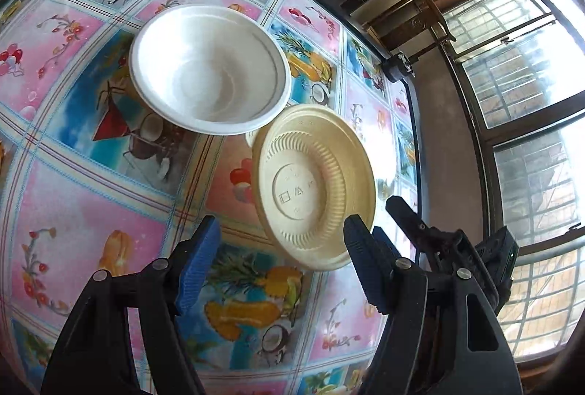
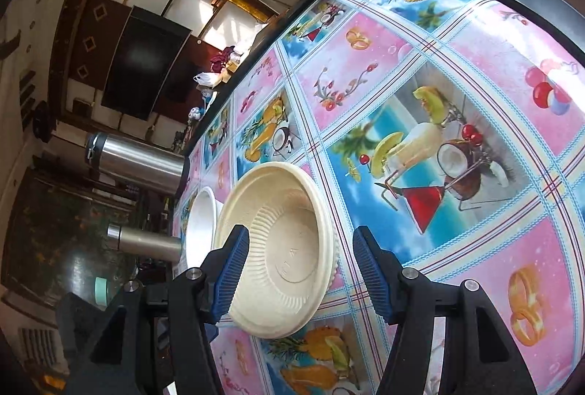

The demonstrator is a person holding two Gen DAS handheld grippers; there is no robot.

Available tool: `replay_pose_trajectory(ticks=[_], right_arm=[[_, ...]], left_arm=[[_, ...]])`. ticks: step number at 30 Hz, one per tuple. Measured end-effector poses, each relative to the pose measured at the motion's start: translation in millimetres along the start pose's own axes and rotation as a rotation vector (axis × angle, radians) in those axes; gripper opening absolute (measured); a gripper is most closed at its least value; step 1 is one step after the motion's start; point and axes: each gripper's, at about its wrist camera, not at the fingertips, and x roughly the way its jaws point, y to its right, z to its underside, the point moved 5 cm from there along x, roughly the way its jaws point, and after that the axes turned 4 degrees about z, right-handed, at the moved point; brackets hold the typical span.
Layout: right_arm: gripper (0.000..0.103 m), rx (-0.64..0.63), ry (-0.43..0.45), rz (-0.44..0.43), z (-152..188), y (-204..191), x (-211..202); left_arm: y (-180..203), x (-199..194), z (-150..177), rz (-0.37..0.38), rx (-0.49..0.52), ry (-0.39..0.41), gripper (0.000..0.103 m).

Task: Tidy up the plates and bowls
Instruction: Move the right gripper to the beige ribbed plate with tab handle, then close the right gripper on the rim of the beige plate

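A white bowl [image 1: 208, 69] stands upright on the patterned tablecloth [image 1: 84, 175]. Beside it a cream ribbed bowl [image 1: 314, 186] is tilted up on its edge, its underside facing the left wrist view. My left gripper [image 1: 282, 226] is open, its right pad at the cream bowl's lower rim. In the right wrist view I look into the cream bowl [image 2: 289, 256], which sits between the wide-open fingers of my right gripper [image 2: 299, 232]. The white bowl [image 2: 199, 226] shows behind it. A ribbed cream edge [image 2: 334, 248] peeks out beneath. What props up the tilted bowl is hidden.
Two steel flasks [image 2: 139, 164] [image 2: 146, 241] stand on the table behind the bowls. The table's dark edge [image 1: 413, 124] runs close to the cream bowl, with a window [image 1: 530, 139] beyond. A dark screen [image 2: 146, 66] hangs on the far wall.
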Motion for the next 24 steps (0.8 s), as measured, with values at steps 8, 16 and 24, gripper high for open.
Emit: replay_pose_trajectory(ticks=[8, 16, 24], right_arm=[[0.061, -0.023, 0.050, -0.020, -8, 2, -5], [0.052, -0.049, 0.057, 0.037, -2, -2, 7], [0.025, -0.041, 0.063, 0.103, -1, 8, 15]], left_arm=[[14, 23, -11, 0.042, 0.073, 0.022, 0.069], [5, 25, -19, 0.053, 0.105, 0.016, 0.068], [4, 33, -19, 0.024, 0.152, 0.049, 0.068]])
